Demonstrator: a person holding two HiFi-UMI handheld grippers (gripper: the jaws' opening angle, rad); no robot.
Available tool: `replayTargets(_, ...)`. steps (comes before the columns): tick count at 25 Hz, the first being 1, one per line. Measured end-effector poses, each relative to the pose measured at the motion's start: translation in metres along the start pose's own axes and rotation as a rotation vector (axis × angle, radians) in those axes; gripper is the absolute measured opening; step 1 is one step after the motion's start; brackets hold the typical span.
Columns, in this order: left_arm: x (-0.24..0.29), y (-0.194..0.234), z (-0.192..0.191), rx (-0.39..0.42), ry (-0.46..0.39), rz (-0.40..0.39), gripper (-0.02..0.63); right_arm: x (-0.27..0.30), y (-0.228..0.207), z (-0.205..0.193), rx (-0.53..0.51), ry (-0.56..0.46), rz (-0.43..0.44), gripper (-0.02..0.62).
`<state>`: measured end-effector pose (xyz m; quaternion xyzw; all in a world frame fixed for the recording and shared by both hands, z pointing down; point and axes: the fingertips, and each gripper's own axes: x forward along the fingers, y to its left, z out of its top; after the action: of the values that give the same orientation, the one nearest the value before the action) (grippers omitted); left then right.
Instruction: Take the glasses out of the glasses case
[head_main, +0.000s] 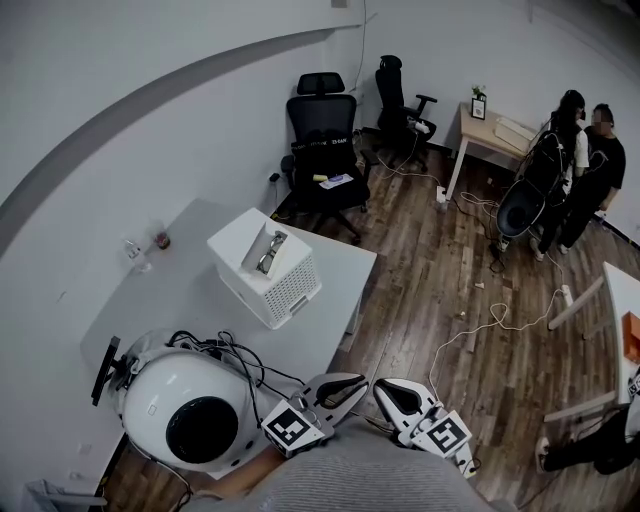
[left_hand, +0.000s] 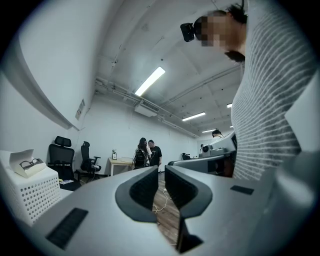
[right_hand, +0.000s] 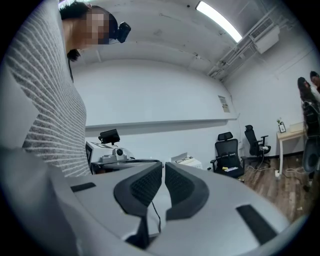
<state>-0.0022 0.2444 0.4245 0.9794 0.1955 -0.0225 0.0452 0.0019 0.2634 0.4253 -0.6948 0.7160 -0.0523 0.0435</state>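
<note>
Atop the white perforated box (head_main: 285, 290), the glasses (head_main: 271, 250) lie in the open glasses case (head_main: 253, 243), well ahead. Open your left gripper (head_main: 340, 390) and right gripper (head_main: 398, 396) (both closed, empty) before reaching in.

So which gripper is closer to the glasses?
Left, a bit. In the head view the left gripper is down-right of the glasses; the right gripper is beside it, farther away.

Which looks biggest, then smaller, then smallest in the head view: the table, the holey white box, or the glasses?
1. table
2. holey white box
3. glasses
</note>
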Motion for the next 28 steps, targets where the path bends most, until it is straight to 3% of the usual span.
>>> replayTargets(9,0.016,0.001,-0.004,-0.01,0.042,-0.068,0.048,0.004,-0.013,-0.003,0.035,0.009,-0.019,0.014)
replayTargets(16,0.007,0.022,-0.008,0.009,0.042,-0.021,0.048,0.029,-0.023,-0.001,0.055,0.019,0.0,0.014)
replayTargets(22,-0.006,0.07,0.004,-0.006,-0.006,0.13,0.048,0.063,-0.048,0.007,0.079,0.033,0.046,0.014)
replayTargets(28,-0.018,0.128,0.004,0.001,-0.017,0.302,0.048,0.133,-0.085,0.011,0.053,0.062,0.186,0.014)
